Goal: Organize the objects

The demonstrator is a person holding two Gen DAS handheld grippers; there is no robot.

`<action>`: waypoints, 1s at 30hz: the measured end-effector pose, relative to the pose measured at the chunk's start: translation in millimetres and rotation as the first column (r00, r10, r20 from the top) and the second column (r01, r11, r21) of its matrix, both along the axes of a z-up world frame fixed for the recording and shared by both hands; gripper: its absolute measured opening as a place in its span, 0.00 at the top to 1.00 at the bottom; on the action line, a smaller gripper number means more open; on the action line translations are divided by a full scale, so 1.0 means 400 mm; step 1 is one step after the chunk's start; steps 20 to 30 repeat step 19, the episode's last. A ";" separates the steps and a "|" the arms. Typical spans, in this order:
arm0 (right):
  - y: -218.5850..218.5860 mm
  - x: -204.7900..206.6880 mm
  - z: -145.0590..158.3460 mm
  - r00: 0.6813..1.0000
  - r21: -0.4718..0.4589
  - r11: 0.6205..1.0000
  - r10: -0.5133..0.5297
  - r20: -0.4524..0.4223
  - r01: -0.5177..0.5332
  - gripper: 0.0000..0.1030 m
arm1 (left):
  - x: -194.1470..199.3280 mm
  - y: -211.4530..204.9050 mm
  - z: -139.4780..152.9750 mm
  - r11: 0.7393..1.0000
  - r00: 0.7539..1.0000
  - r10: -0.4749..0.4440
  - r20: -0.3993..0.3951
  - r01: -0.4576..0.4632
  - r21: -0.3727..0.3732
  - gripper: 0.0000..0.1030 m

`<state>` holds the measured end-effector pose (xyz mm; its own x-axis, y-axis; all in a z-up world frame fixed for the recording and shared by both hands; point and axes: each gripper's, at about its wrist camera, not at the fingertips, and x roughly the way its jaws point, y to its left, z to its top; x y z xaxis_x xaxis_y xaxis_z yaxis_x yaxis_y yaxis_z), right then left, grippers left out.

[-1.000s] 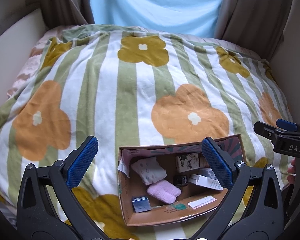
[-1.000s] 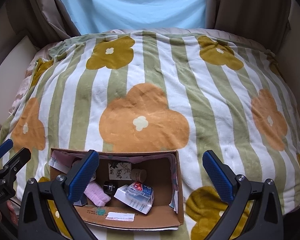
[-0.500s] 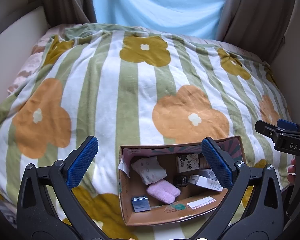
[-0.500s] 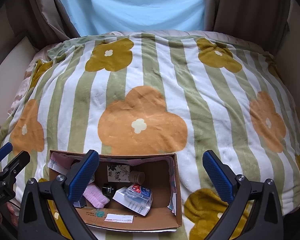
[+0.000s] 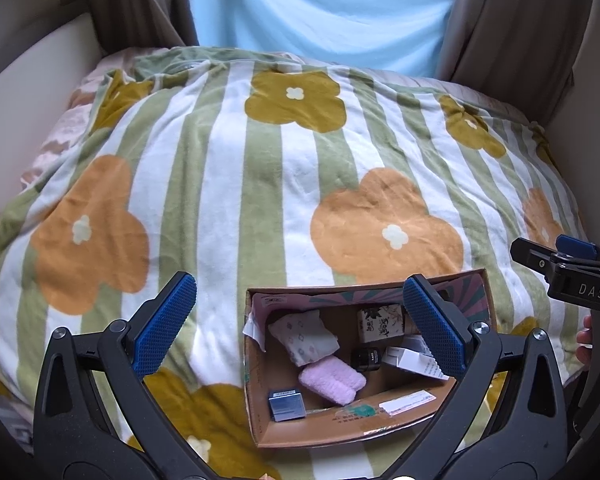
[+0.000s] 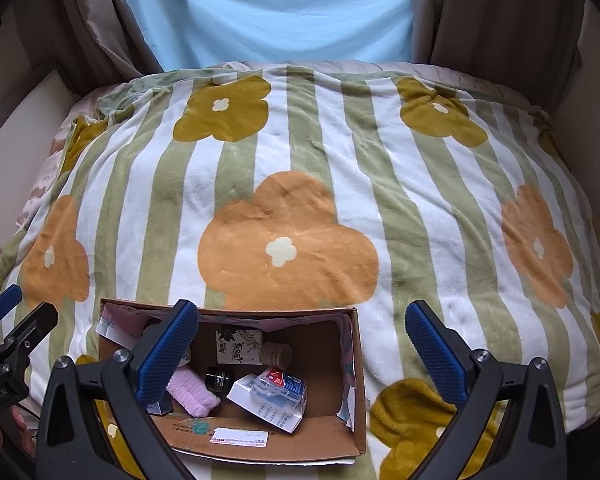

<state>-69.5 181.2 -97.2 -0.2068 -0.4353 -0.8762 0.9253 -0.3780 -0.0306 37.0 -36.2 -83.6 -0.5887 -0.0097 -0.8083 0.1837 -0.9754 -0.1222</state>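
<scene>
1. Bed, covered by a plush blanket (image 6: 340,168): green and white stripes, orange and mustard flowers.
2. Light blue curtain (image 6: 276,8), centre back, daylit.
3. Brown drapes (image 6: 496,20) flanking it.
4. Cream padded panel (image 5: 32,92), left side.

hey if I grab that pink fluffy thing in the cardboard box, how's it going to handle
The pink fluffy thing looks like folded plush cloth, so it will probably squash between the fingers and droop instead of holding its shape. It looks light for its bulk. The fuzzy surface should grip well against the ribbed pads. It lies flat on the floor of the cardboard box, so rolling seems unlikely.
</scene>
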 end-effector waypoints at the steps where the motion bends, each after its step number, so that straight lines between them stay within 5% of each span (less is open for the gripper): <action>1: 0.002 0.001 -0.001 1.000 0.001 1.000 -0.001 0.001 0.001 0.00 | 0.002 0.000 0.001 1.000 1.000 0.004 -0.003 -0.004 -0.001 0.00; 30: -0.007 -0.003 0.003 1.000 -0.005 1.000 0.010 -0.010 -0.010 0.00 | 0.019 -0.015 0.031 0.998 0.995 0.057 -0.086 -0.056 0.020 0.00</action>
